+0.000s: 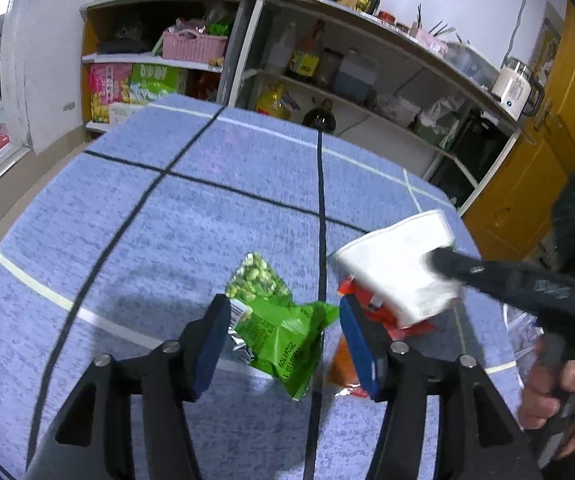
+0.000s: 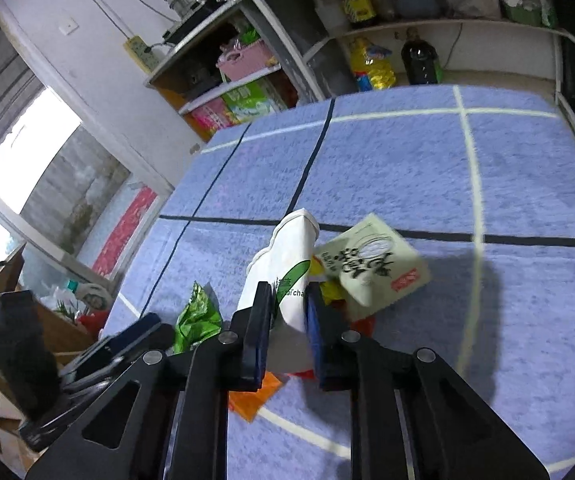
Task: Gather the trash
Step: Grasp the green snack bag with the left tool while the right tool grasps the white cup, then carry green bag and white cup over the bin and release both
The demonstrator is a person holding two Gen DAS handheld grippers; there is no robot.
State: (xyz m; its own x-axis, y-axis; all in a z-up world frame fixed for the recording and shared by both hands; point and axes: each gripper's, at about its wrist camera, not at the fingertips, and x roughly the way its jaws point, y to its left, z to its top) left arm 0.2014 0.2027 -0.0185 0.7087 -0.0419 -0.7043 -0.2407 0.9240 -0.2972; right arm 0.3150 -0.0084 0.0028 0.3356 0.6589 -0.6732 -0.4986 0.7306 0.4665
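A crumpled green snack wrapper (image 1: 283, 336) lies on the blue table cloth between the fingers of my left gripper (image 1: 283, 304), which is open and does not press it. My right gripper (image 2: 288, 290) is shut on a squashed white paper cup (image 2: 287, 264), held just above the cloth. In the left wrist view the cup (image 1: 395, 268) hangs to the right of the wrapper with the right gripper (image 1: 443, 266) on it. Red and orange wrappers (image 1: 387, 320) lie under the cup. A pale green carton (image 2: 371, 268) lies just right of the cup.
The table wears a blue cloth (image 1: 207, 200) with black and white lines. Behind it stand open shelves (image 1: 327, 80) full of bottles, packets and a pink basket. A yellow door (image 1: 535, 168) is at the right. A hand (image 1: 547, 396) holds the right gripper.
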